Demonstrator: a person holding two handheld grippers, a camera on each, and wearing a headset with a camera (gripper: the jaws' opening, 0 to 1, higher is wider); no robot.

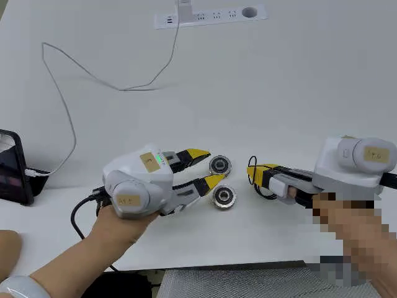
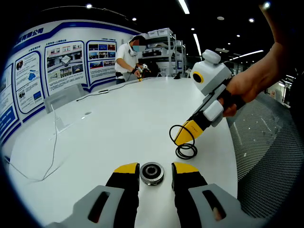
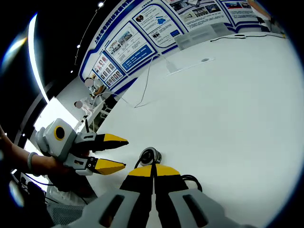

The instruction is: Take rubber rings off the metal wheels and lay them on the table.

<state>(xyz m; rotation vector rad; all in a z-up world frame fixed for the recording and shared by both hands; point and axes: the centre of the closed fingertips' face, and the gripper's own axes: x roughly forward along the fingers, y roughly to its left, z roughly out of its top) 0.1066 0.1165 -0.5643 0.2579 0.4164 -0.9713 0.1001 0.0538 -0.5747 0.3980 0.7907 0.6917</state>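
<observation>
Nothing here reads clearly. The left claw carries two tan labels on its white housing, a top sticker and a side sticker. Each bears small dark marks too tiny to make out. The right claw has a similar housing sticker, equally illegible. In the gripper views, wall display panels under a blue banner carry headings and print, all too blurred to read.

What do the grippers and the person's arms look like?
The left gripper and right gripper: rounded white housings with tan stickers, black jaws tipped yellow. A green light and black cable on the left one. Pale bangle on the left wrist.
</observation>
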